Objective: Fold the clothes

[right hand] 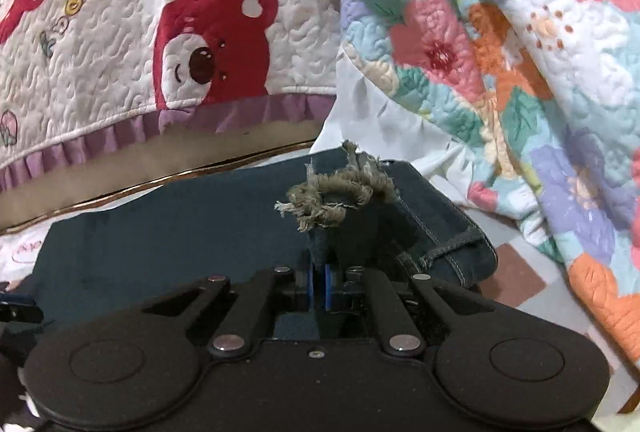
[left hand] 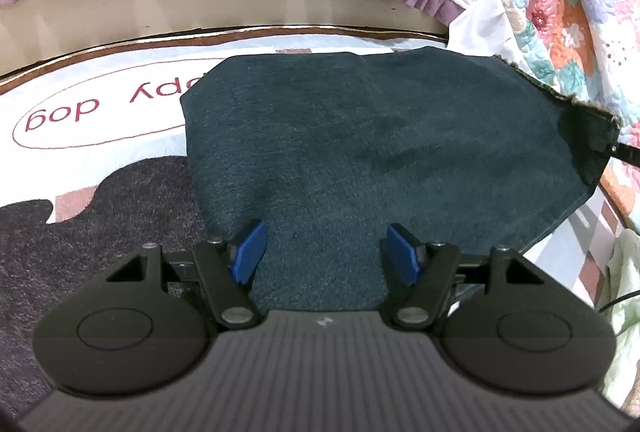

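Dark blue jeans (left hand: 360, 144) lie spread flat on the printed bed sheet (left hand: 100, 104). My left gripper (left hand: 325, 232) hovers over their near edge. It is open, its blue pads (left hand: 250, 252) standing wide apart with only denim below them. My right gripper (right hand: 319, 272) is shut on a leg end of the jeans (right hand: 400, 216), lifting it off the bed so the frayed grey-green hem (right hand: 336, 196) curls just above the jaws. In the left wrist view that lifted corner (left hand: 580, 136) rises at the right, with a dark part of the right gripper behind it.
A dark grey garment (left hand: 100, 240) lies left of the jeans. At the back hangs a white quilted cover with red bears and a purple frill (right hand: 200, 44). A floral quilt (right hand: 520, 52) is heaped on the right. A wooden bed edge (left hand: 280, 29) runs behind the jeans.
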`<state>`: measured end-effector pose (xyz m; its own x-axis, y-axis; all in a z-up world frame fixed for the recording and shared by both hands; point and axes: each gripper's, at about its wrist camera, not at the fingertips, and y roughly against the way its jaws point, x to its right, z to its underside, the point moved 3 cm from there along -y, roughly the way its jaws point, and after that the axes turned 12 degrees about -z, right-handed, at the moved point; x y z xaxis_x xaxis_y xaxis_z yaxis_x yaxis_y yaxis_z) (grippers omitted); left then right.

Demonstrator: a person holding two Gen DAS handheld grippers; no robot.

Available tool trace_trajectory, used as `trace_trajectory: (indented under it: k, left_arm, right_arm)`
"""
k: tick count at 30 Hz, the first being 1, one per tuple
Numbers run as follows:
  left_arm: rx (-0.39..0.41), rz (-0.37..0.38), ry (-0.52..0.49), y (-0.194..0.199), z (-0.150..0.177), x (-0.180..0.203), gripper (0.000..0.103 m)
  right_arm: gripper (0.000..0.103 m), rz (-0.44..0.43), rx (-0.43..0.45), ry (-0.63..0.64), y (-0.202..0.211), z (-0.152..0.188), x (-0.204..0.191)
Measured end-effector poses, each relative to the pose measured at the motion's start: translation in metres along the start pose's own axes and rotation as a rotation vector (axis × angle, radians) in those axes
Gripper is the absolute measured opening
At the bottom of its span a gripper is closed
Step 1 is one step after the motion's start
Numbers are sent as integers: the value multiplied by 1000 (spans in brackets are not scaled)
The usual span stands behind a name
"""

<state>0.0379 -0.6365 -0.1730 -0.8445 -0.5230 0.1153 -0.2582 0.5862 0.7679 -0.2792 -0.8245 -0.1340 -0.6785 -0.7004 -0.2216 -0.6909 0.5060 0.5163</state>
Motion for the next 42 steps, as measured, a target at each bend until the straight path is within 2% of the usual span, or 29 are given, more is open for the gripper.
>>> trace_trajectory:
  k: [3, 5, 7, 9, 10, 11, 12, 14, 15, 16, 17, 18, 20, 22, 23, 24, 28, 30, 32, 34, 35, 37, 39, 40, 42]
  left_arm:
    - [6, 0, -14, 0, 1, 0, 66]
    - [7, -2, -20, 1, 2, 1, 66]
    - [7, -4, -21, 0, 2, 1, 66]
    - [7, -7, -22, 0, 2, 2, 66]
    - [7, -8, -23, -1, 2, 3, 66]
    - [14, -2, -28, 1, 1, 4, 66]
    - [34, 16, -40, 6, -1, 6, 65]
    - [97, 67, -78, 20, -4, 12, 62]
    - [168, 119, -119, 36, -6, 19, 63]
    - [203, 146, -141, 47, -9, 25, 65]
    - [191, 148, -152, 51, -13, 31, 65]
    - [156, 136, -154, 48, -17, 36, 65]
    - [65, 86, -165, 33, -19, 44, 64]
    - [-28, 4, -168, 10, -11, 44, 62]
    - [-58, -16, -154, 0, -5, 40, 62]
    - [-57, -9, -132, -4, -2, 36, 62]
    - [-45, 5, -88, -4, -4, 31, 62]
    - [-20, 0, -96, -1, -10, 33, 62]
    - [56, -7, -80, 4, -20, 33, 61]
    - [155, -4, -18, 7, -35, 29, 55]
    - [163, 22, 16, 2, -43, 27, 55]
    - [135, 48, 58, -14, -59, 27, 48]
    - [95, 29, 28, -33, -69, 32, 46]
    - [72, 2, 6, -43, -74, 34, 45]
    - [15, -99, 1, -63, -78, 27, 37]
  right_arm:
    - [15, 37, -17, -33, -4, 2, 8]
    - [44, 70, -42, -87, -4, 5, 20]
    - [60, 45, -53, -215, -10, 11, 38]
    - [59, 0, -39, -357, -18, 18, 57]
    - [55, -31, -14, -416, -23, 20, 66]
    - [25, -51, 8, -423, -26, 17, 71]
    - [8, -64, 29, -408, -28, 12, 72]
    - [7, -108, 103, -357, -22, -7, 70]
    - [7, -144, 163, -291, -8, -25, 58]
    - [7, -158, 211, -194, 5, -39, 45]
    - [5, -161, 255, -87, 18, -51, 31]
    - [5, -148, 273, -33, 24, -56, 26]
    - [6, -89, 167, -89, 6, -45, 46]
    - [9, 24, 23, -132, -22, -22, 68]
    - [9, 87, -40, -138, -34, -10, 76]
    - [9, 110, -65, -150, -39, -3, 80]
    - [9, 136, -35, -78, -33, -14, 66]
    - [9, 144, -44, -83, -34, -13, 69]
    - [9, 141, -60, -132, -37, -11, 78]
    - [9, 132, -67, -188, -38, -9, 86]
    - [9, 127, -65, -201, -37, -8, 88]
    - [10, 121, -59, -191, -35, -7, 87]
    - [10, 111, -49, -183, -35, -4, 87]
    - [10, 102, -41, -185, -34, -2, 88]
    - [10, 85, -29, -215, -33, 0, 92]
